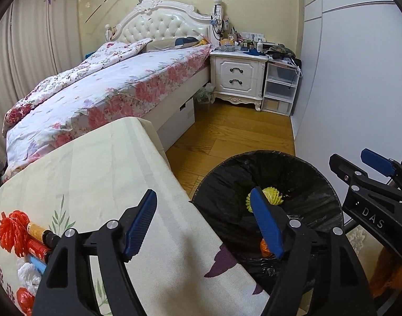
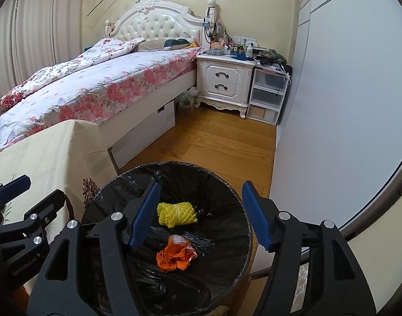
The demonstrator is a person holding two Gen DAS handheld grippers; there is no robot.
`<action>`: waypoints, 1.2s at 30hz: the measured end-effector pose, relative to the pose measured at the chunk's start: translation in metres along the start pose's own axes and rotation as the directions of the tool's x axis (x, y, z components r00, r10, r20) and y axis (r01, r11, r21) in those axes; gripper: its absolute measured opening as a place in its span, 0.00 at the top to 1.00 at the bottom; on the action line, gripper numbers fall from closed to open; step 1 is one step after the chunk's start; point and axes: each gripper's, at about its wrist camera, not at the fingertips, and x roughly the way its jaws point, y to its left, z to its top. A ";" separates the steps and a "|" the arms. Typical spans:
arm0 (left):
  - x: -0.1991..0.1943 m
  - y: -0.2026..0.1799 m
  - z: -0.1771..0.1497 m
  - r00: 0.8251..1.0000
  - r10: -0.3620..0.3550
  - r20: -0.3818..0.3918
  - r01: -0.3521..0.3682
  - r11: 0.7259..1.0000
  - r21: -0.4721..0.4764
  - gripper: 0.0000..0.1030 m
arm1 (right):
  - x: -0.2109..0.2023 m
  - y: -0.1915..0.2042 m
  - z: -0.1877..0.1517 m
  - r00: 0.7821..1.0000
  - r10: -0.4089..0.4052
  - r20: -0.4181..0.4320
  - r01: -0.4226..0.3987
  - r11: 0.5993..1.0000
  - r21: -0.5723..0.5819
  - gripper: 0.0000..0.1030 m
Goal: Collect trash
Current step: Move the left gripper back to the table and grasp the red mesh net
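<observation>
A round bin with a black liner (image 2: 116,181) stands on the floor beside the cloth-covered table (image 1: 100,173). Inside it lie a yellow foam net (image 2: 177,214) and a crumpled orange wrapper (image 2: 175,255). My right gripper (image 2: 201,192) hangs open over the bin with nothing between its fingers. My left gripper (image 1: 202,205) is open and empty too, straddling the table edge and the bin's rim (image 1: 319,184). On the table at far left lie a red foam net (image 1: 12,229), small bottles (image 1: 40,234), a white crumple (image 1: 28,276) and a red wrapper (image 1: 24,300).
A bed with a floral cover (image 1: 100,89) runs behind the table. A white nightstand (image 1: 237,76) and plastic drawers (image 1: 279,89) stand at the far wall. A wardrobe (image 1: 358,79) lines the right side, and wooden floor (image 1: 227,131) lies between.
</observation>
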 end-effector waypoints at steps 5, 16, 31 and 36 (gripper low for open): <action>-0.014 0.017 0.000 0.999 0.032 0.005 -0.031 0.999 -0.032 0.29 | -0.010 0.011 0.004 0.999 0.029 0.016 -0.029 1.000 0.000 0.30; -0.066 0.078 -0.017 0.990 0.143 0.009 -0.141 0.982 -0.122 0.29 | -0.036 0.062 0.007 0.991 0.128 0.024 -0.126 0.989 -0.074 0.30; -0.095 0.189 -0.053 0.947 0.316 -0.056 -0.320 0.910 -0.264 0.29 | -0.048 0.138 -0.004 0.973 0.231 -0.023 -0.231 0.957 -0.173 0.30; -0.080 0.210 -0.056 0.944 0.317 -0.093 -0.330 0.904 -0.270 0.29 | -0.046 0.162 -0.006 0.968 0.247 -0.039 -0.250 0.945 -0.212 0.30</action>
